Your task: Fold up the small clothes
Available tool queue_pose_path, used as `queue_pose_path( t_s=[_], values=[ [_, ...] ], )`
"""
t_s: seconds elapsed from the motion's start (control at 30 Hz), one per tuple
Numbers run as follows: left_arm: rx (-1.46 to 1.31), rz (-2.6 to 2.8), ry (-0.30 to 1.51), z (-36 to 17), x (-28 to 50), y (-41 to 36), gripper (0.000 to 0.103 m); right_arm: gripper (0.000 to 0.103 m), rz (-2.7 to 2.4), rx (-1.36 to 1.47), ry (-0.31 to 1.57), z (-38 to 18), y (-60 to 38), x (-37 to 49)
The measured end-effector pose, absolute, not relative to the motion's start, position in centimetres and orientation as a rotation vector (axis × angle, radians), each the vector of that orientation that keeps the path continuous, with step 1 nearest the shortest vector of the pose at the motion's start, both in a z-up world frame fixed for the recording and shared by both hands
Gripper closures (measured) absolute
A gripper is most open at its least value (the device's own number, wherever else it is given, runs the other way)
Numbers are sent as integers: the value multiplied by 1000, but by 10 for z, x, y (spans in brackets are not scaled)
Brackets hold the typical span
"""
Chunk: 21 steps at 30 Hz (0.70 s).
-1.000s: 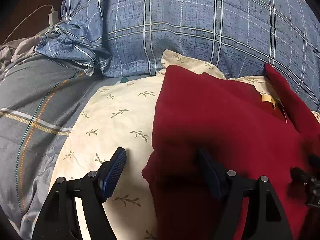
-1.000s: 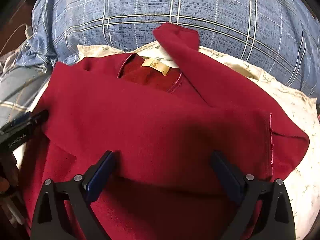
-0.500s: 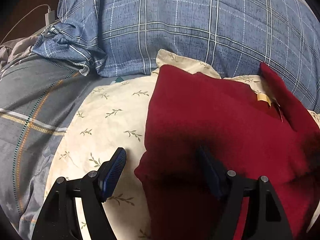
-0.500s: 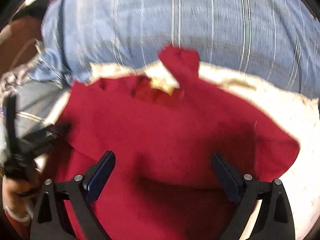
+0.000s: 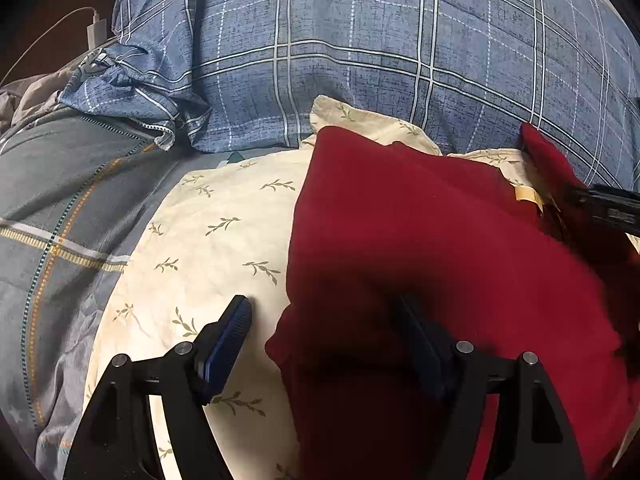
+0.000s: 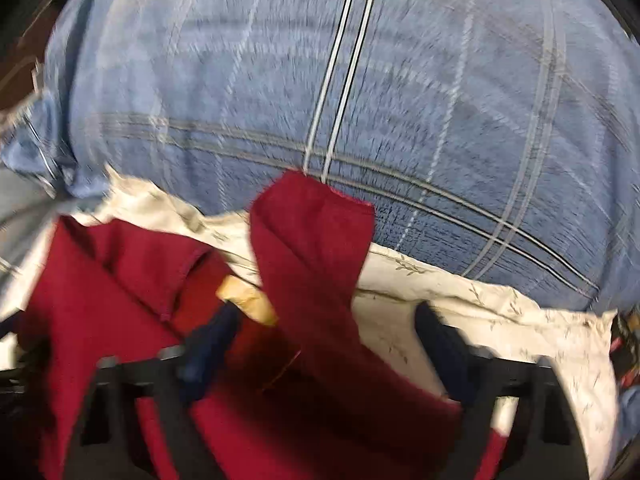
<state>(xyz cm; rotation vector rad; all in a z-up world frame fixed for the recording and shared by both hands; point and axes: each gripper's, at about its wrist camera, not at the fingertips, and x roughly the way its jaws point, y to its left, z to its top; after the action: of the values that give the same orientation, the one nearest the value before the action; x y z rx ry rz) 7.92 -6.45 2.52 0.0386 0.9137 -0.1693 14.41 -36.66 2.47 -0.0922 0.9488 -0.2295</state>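
On cream leaf-print sheet [image 5: 224, 240], red top [image 5: 420, 248] lies part-folded, soft, limp, light; L gripper [image 5: 324, 344] & R gripper [image 6: 328, 344] both wide open, holding nothing; best grab: sleeve [image 6: 312, 248] hem.

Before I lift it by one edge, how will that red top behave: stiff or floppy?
Probably floppy: the red top already lies in soft folds, and its sleeve drapes limply toward the blue plaid pillow. It looks light, so one edge would likely trail the rest. Pushed, it would probably bunch on the cream leaf-print cloth rather than slide flat.
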Motion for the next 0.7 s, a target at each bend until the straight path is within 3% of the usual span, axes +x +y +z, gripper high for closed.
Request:
queue_pose_path(
  t_s=[0.03, 0.07, 0.4, 0.7],
  values=[
    [40, -171, 912, 25, 79, -64, 28, 85, -198, -49, 982, 23, -376, 146],
    [41, -174, 912, 25, 79, -64, 28, 90, -171, 20, 984, 26, -387, 142],
    [-6, -180, 877, 42, 70, -52, 29, 93, 123, 341, 711, 151, -431, 23],
    [-113, -159, 820, 60, 54, -14, 29, 93, 381, 343, 679, 192, -365, 11]
  ],
)
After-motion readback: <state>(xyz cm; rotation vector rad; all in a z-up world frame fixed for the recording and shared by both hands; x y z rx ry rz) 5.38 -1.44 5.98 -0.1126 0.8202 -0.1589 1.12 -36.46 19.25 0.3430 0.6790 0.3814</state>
